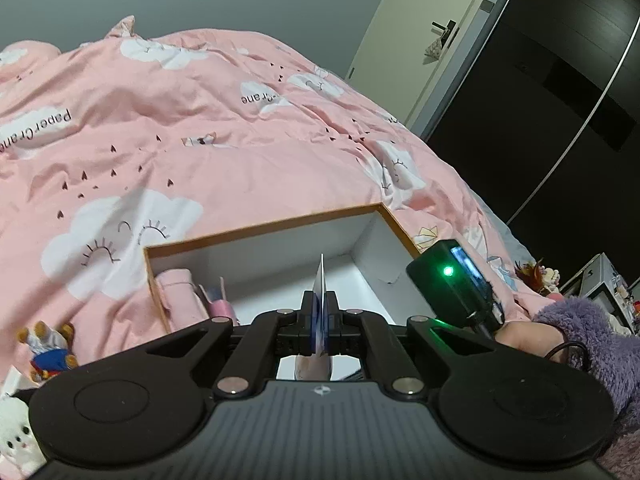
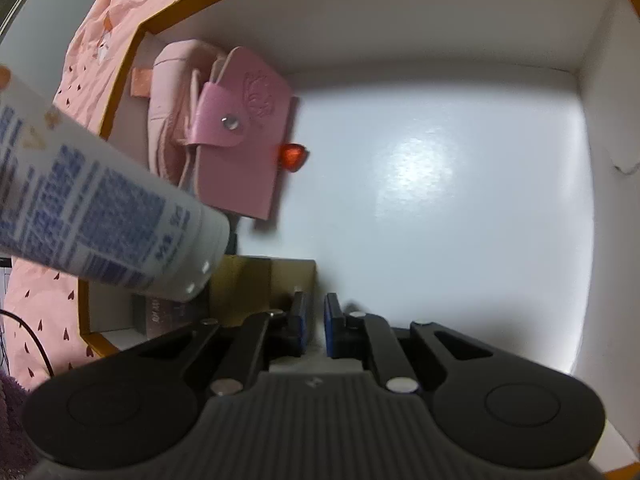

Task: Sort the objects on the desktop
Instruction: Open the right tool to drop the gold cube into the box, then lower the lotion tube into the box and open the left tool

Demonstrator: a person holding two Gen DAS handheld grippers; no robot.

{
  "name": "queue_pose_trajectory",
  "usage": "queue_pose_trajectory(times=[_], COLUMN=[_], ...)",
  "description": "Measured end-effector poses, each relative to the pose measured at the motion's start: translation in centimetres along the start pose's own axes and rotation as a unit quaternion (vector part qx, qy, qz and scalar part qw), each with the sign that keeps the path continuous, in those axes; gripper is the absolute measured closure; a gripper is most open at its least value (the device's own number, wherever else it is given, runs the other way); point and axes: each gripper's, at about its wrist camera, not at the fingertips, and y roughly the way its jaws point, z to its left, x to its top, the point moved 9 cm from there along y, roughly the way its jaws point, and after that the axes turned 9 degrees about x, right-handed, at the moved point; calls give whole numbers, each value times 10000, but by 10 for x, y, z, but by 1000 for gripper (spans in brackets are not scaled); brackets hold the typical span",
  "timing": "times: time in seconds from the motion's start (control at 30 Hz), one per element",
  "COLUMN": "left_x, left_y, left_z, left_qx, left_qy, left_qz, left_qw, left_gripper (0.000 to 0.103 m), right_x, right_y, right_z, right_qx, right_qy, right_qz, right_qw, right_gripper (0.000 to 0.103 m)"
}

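We hold the tube (image 2: 100, 216) in our left tongs (image 1: 320, 320), pinched tight by its flat crimped end, so that its long axis hangs down from the pads toward the box (image 1: 256, 228) on the bed (image 1: 200, 120). In the right wrist view the tube's capped end reaches in over the box's near left corner, slanting from the left rim toward the middle, above a brown card piece (image 2: 264, 280) on the floor there. The pink wallet (image 2: 240, 140) and the paler pouch (image 2: 172, 92) lie against the left wall, just beyond the cap, with a small red gem (image 2: 294, 156) beside the wallet. Our right tongs (image 2: 316, 324) sit inside the box near its front edge, nearly closed, with only a narrow gap and nothing between the pads. We judge the left hand nearer the drop: the tube goes down just short of the wallet.
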Motion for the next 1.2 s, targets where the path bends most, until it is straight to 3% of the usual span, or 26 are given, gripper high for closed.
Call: queue_pose_trajectory(times=[0.2,0.37,0.67,0.93,1.2], left_x=[-10,-26,-51,-67,-74], left_y=[17,36,49,50,52], left_z=[-10,-20,-30,-35,-31], left_qx=[-176,-155,98,75,-36], left_qy=[-236,-315,-217,-316,-577], left_qz=[232,562,881,1152,1352], left_qw=[9993,9978,9958,9928,9891], left_gripper=[100,100,99,96,96], right_x=[6,6,-3,-8,-6], right_y=[-38,-48,-26,-13,-1], right_z=[-7,-16,-18,-20,-19], right_qx=[-589,-894,-655,-366,-357], right_qy=[-482,-783,-937,-786,-703], right_qz=[-552,-609,-239,-77,-20], right_qw=[9956,9910,9932,9962,9969], right_gripper=[86,86,86,89,90])
